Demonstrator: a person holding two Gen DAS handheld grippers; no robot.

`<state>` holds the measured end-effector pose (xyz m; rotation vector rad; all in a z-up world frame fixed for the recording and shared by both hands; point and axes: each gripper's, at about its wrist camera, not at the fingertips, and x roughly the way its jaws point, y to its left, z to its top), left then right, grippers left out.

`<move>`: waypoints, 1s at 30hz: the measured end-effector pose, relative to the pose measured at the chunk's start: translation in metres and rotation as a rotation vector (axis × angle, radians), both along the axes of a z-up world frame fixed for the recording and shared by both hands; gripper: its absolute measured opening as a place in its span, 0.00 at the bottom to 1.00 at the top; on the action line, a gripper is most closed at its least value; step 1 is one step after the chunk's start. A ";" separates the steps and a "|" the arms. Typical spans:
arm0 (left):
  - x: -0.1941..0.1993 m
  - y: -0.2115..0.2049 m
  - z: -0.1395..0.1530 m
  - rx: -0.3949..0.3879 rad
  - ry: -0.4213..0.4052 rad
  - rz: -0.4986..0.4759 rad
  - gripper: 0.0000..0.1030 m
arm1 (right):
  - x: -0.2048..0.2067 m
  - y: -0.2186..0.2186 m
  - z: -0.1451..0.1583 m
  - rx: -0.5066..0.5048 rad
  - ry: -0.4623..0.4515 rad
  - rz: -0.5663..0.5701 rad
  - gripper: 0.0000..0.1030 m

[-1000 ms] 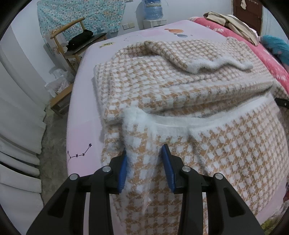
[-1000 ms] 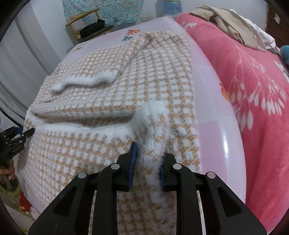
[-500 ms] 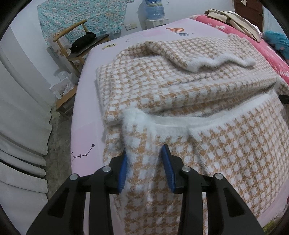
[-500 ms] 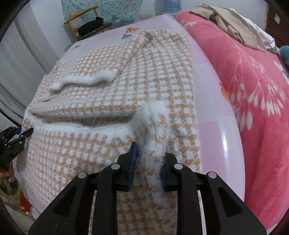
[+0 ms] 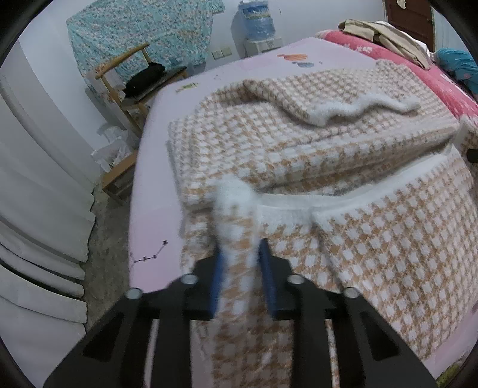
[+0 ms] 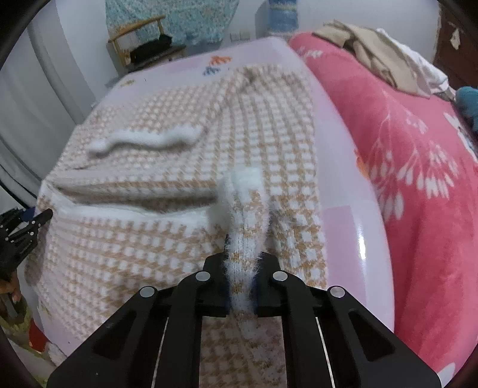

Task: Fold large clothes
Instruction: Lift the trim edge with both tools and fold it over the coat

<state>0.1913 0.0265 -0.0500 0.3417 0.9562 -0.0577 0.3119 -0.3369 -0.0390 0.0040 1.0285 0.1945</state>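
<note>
A large fuzzy sweater (image 5: 298, 143) in a tan and white check lies spread on the bed, its far half folded with a sleeve laid across it. In the left wrist view my left gripper (image 5: 240, 253) is closing its jaws on a raised fold of the sweater's white-trimmed near-left hem, and the blue pads press on the cloth. The right wrist view shows my right gripper (image 6: 241, 259) shut on a pinched-up fold at the near-right hem of the sweater (image 6: 179, 167). The left gripper (image 6: 27, 229) shows at that view's left edge.
The sweater rests on a pink sheet (image 5: 155, 179). A red flowered blanket (image 6: 418, 179) lies to the right, with a heap of beige clothes (image 6: 373, 50) at its far end. A wooden chair (image 5: 125, 68) and a water bottle (image 5: 257, 21) stand beyond the bed.
Both grippers have closed in on the hem folds that stood between their pads. The folds now stand pinched and a little higher. Both views are slightly blurred.
</note>
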 end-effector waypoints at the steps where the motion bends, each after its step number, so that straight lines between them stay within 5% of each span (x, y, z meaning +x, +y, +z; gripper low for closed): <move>1: -0.003 0.002 0.005 -0.007 -0.015 -0.002 0.15 | -0.004 0.000 0.005 0.000 -0.016 -0.003 0.07; 11: -0.056 0.027 0.079 -0.122 -0.217 -0.029 0.11 | -0.064 -0.012 0.074 0.067 -0.206 -0.038 0.06; 16: -0.056 0.029 0.113 -0.176 -0.285 -0.031 0.11 | -0.059 -0.010 0.103 0.095 -0.297 -0.032 0.06; 25: 0.011 0.029 0.164 -0.156 -0.463 -0.079 0.11 | 0.011 -0.010 0.145 0.123 -0.438 0.022 0.06; 30: 0.089 0.033 0.152 -0.158 -0.421 -0.057 0.11 | 0.095 -0.020 0.137 0.172 -0.394 0.026 0.06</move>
